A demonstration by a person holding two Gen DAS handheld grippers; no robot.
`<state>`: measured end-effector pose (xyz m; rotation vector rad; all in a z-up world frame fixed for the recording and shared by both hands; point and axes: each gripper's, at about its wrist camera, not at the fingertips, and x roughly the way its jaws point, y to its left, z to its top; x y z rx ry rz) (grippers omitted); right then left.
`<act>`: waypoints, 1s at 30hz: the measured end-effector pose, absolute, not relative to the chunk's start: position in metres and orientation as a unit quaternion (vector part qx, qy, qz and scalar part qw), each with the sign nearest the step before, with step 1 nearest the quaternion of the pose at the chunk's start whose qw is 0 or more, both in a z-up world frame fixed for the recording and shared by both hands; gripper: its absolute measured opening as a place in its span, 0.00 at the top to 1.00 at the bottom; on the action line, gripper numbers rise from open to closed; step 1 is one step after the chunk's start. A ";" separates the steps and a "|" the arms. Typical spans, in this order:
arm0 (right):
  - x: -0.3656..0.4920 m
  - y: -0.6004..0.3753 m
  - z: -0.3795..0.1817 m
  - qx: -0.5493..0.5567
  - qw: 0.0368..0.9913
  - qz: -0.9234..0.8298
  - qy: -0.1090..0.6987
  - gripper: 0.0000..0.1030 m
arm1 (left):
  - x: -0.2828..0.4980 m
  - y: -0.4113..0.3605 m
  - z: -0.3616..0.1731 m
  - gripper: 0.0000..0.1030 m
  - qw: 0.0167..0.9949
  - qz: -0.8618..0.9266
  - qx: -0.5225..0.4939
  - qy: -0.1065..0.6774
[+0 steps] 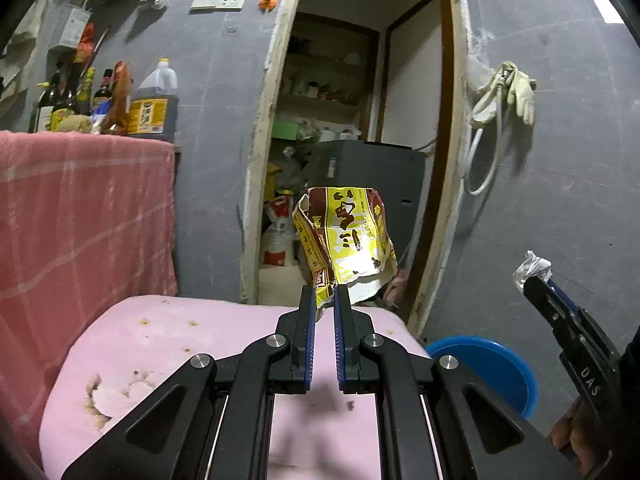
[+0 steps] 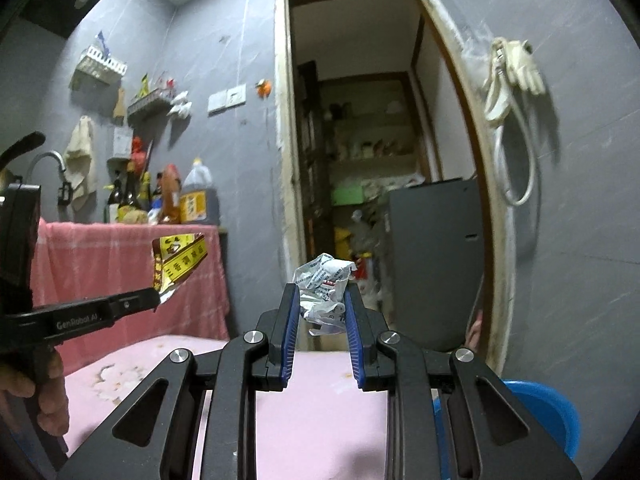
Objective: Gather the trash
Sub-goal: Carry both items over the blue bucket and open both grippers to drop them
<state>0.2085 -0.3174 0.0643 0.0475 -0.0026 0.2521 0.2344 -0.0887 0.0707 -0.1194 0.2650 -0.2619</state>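
Stained pink cushion (image 1: 160, 340) lies before grey tiled wall (image 1: 216, 80) and open doorway (image 1: 352, 120).

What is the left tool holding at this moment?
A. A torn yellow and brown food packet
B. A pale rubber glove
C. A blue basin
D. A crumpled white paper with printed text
A: the left tool is shut on the torn yellow and brown food packet, pinched at its lower edge, while the crumpled white paper sits in the right tool.
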 end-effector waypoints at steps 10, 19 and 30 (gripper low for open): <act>0.193 -0.354 0.066 0.020 0.997 0.061 -0.032 0.80 | 0.235 -0.134 0.074 0.94 0.977 -0.164 -0.061 0.122; 0.191 -0.392 0.061 0.042 0.999 0.018 -0.025 0.80 | 0.239 -0.184 0.073 0.94 0.970 -0.202 -0.043 0.126; 0.198 -0.434 0.049 0.083 0.996 -0.034 0.021 0.79 | 0.252 -0.240 0.050 0.94 0.953 -0.244 -0.017 0.177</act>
